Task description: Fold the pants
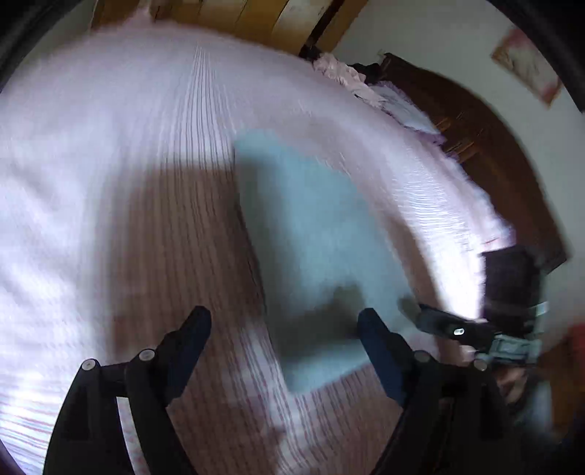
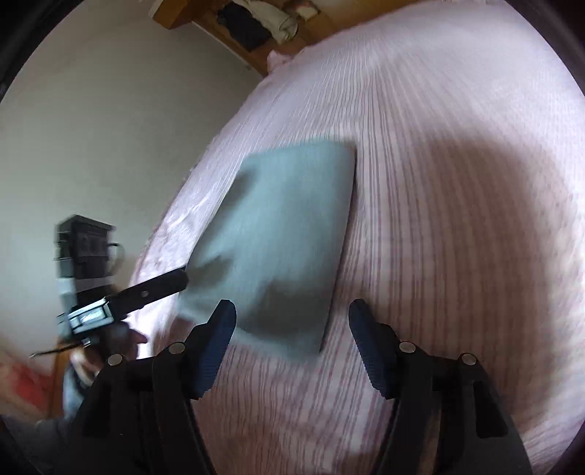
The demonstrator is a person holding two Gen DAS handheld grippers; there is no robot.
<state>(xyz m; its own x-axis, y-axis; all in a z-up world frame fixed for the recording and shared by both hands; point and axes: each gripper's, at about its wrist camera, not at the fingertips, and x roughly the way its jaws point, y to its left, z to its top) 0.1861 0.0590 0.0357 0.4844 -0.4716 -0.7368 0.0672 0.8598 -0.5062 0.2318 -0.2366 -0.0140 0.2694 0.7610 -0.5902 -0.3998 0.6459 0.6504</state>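
Pants (image 2: 281, 241) folded flat on the bed (image 2: 457, 226)
Left gripper (image 1: 283, 321) and right gripper (image 2: 292, 310) both released, holding nothing, above the pants.

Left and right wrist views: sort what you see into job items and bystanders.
Job:
- folded grey-blue pants on the striped bedspread
- left gripper, jaws open
- right gripper, jaws open

Lying about:
- pink bedding heap
- wooden headboard
- wall picture
- shelf of clothes

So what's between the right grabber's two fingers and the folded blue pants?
Nothing but a strip of striped pink bedsheet. In the right wrist view the right gripper hangs open just short of the pants, not touching them.
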